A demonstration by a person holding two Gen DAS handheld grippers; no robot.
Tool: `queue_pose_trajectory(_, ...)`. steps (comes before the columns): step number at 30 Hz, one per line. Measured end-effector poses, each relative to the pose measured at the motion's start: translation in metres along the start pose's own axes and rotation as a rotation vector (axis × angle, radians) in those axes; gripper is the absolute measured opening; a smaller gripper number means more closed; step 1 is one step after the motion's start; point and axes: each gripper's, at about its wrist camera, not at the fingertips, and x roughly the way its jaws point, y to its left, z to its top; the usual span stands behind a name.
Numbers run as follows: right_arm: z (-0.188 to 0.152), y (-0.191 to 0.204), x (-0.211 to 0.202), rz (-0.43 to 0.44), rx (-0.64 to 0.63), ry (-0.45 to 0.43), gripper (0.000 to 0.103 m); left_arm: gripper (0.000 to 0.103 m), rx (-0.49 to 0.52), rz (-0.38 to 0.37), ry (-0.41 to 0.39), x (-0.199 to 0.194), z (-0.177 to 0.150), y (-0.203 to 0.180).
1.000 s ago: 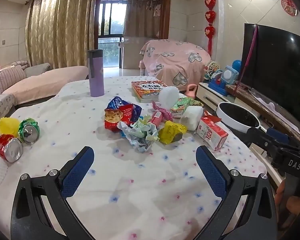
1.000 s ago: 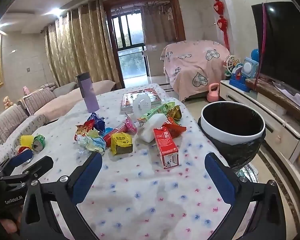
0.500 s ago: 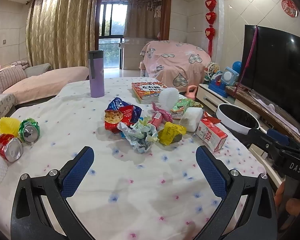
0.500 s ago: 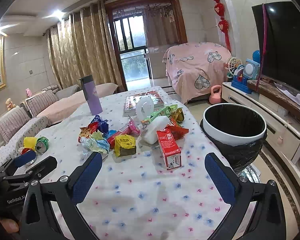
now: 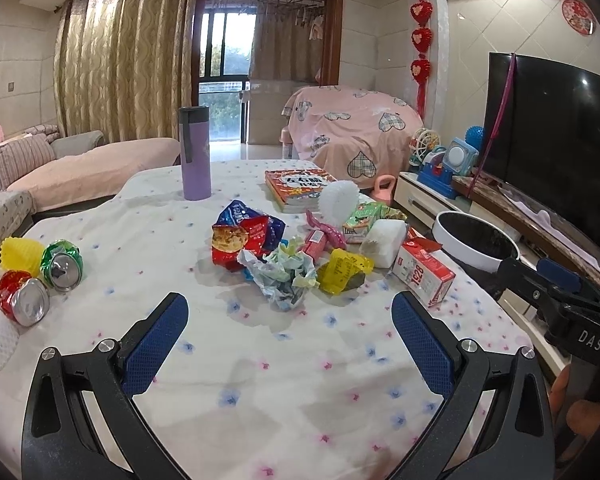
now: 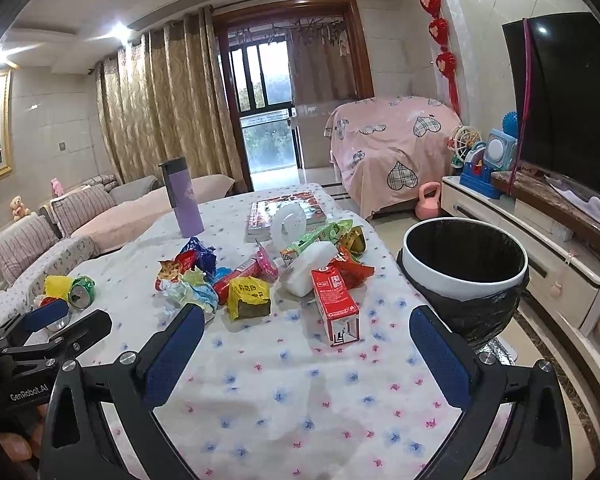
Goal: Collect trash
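Trash is heaped mid-table on a flowered cloth: a crumpled paper wad, a red and blue snack bag, a yellow wrapper and a red milk carton. Crushed cans lie at the left edge. A white bin with a black liner stands off the table's right side. My left gripper is open, low over the near cloth, short of the pile. My right gripper is open too, with the red milk carton just beyond its fingertips. Neither holds anything.
A purple tumbler and a book stand at the table's far end. A TV on a low cabinet runs along the right wall. A sofa lies to the left. A hand holds the other gripper's handle.
Both views have pulled back and risen slightly, so the trash pile and bin look a little farther off. Both grippers stay open, and nothing on the table has moved.
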Motion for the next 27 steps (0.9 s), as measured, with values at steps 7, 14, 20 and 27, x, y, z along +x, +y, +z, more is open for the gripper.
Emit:
queue_pose_trajectory(7,-0.0008,0.0000,0.0002,0.010,0.001,0.001,0.103,0.103,-0.001,-0.002,-0.001,-0.0009,-0.0003,0.0006)
queue_pose_trajectory(14,-0.0023,-0.0004,0.0016,0.014,0.004,0.007,0.103,0.103,0.000,-0.001,-0.001,-0.0017,-0.0004,0.0006)
queue_pose_trajectory(20,-0.0030,-0.0011,0.0043,0.021,0.008,0.014,0.103,0.103,0.000,-0.002,0.003,-0.0002,-0.0007,0.0005)
queue_pose_trajectory(27,-0.0058,-0.0039,0.0081,0.030,0.016,0.025,0.103,0.103,-0.005,-0.005,0.021,0.0058,-0.0029,0.0003)
